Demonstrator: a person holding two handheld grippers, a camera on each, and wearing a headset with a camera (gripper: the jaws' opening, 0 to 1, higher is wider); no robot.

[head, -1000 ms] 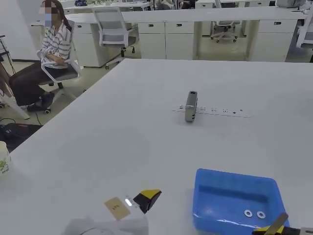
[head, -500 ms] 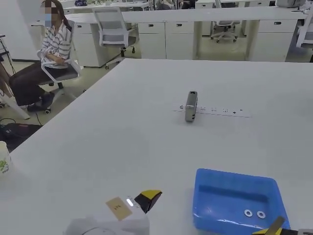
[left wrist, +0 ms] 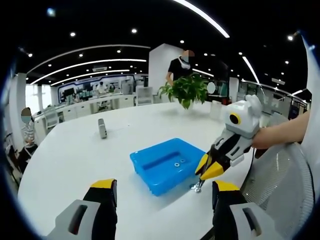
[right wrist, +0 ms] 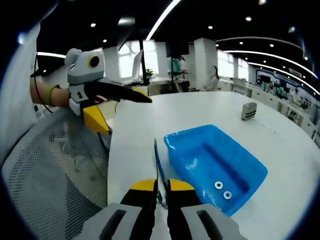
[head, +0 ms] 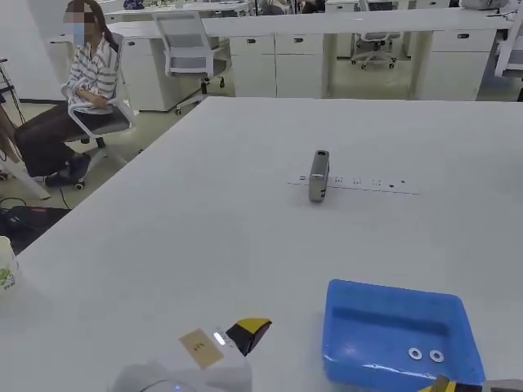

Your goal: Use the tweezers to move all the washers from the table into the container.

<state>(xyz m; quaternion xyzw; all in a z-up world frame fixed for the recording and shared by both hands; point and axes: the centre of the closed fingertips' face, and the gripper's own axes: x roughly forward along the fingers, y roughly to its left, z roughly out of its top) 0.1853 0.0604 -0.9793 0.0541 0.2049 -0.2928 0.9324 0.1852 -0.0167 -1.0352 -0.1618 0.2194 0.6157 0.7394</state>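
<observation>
The blue container sits at the near right of the white table, with two washers lying inside it. My left gripper is low at the table's near edge, left of the container; its jaws stand wide apart with nothing between them. My right gripper is shut on the tweezers, which point toward the container and its washers. In the left gripper view the tweezers' tips hang by the container's near corner.
A small grey device stands mid-table on a strip of markings. A person sits on a chair at far left beyond the table. A white cup is at the left edge. A mesh chair back lies close behind the grippers.
The right gripper's yellow tip has sunk lower at the bottom right of the head view. The left gripper has barely shifted. Container and washers are unmoved.
</observation>
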